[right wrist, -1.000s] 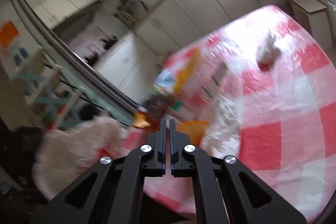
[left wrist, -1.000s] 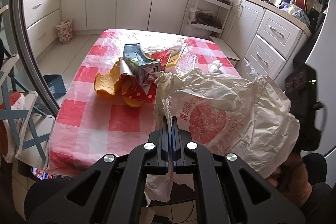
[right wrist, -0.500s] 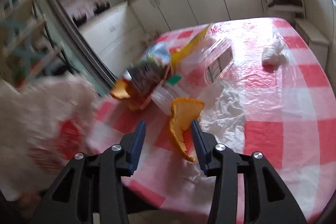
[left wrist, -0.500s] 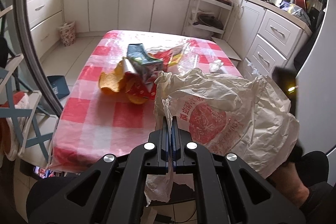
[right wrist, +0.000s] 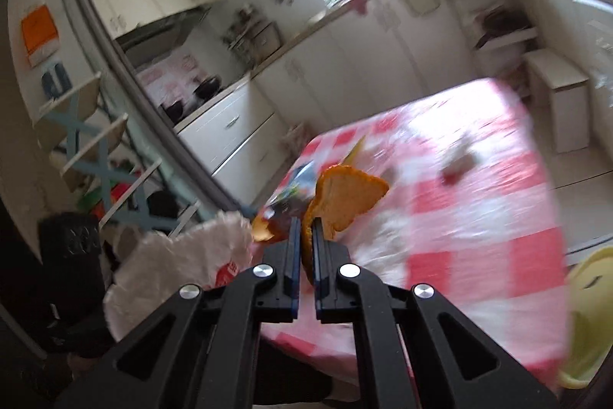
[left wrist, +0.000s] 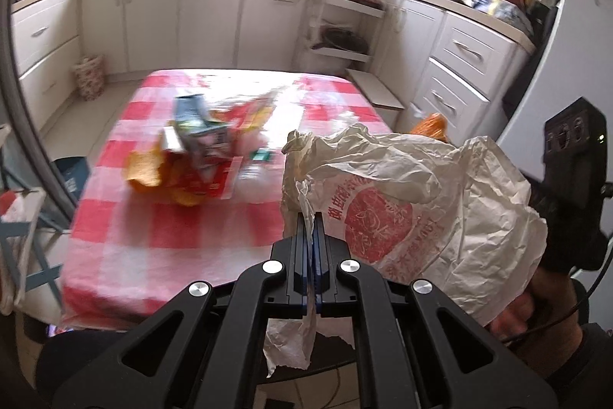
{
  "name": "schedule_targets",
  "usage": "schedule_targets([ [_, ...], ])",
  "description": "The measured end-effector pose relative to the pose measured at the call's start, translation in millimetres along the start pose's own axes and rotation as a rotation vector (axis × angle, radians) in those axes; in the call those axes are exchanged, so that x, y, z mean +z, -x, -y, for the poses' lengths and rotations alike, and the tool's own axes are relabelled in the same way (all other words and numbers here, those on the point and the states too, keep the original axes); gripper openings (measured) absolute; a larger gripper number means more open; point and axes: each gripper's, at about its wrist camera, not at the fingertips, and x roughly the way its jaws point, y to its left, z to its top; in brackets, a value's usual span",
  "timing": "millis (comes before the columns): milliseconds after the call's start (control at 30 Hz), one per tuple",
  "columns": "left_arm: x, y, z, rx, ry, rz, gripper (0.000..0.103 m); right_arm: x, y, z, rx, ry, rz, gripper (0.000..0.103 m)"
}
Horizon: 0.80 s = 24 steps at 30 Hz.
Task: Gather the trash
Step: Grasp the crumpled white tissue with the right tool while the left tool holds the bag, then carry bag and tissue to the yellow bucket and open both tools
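Observation:
My left gripper (left wrist: 311,217) is shut on the rim of a crumpled white plastic bag (left wrist: 406,209) with a red print, held in front of the table's near edge. My right gripper (right wrist: 304,227) is shut on an orange peel (right wrist: 348,196) and holds it in the air above the table, to the right of the bag (right wrist: 184,255). The peel's tip shows behind the bag in the left wrist view (left wrist: 431,125). A pile of trash lies on the red checked tablecloth (left wrist: 184,225): a carton (left wrist: 199,133), orange peels (left wrist: 147,171) and wrappers.
A crumpled tissue (right wrist: 458,167) lies on the far right of the table. White kitchen cabinets (left wrist: 456,64) stand behind and to the right. A blue folding chair (left wrist: 19,236) stands at the left. A yellow-green object (right wrist: 590,313) is at the right edge.
My right gripper has shut on the orange peel and lifted it off the table toward the bag. The left gripper holds the bag as before, drawn back a little.

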Motion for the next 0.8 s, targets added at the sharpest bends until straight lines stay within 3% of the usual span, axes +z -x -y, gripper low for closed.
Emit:
schedule_targets([
  [167, 8, -20, 52, -0.097, -0.065, -0.02, 0.002, 7, 46, 42, -0.178, 0.017, 0.001, 0.006],
  [367, 21, -59, 126, -0.234, -0.124, -0.068, 0.002, 4, 66, 113, -0.374, -0.045, -0.125, 0.006],
  [600, 41, -135, 197, -0.385, -0.075, -0.183, 0.002, -7, 43, 163, -0.473, -0.024, -0.325, 0.006],
  [800, 37, -203, 236, -0.404, -0.018, -0.303, 0.002, -12, 39, 198, -0.505, -0.012, -0.389, 0.006],
])
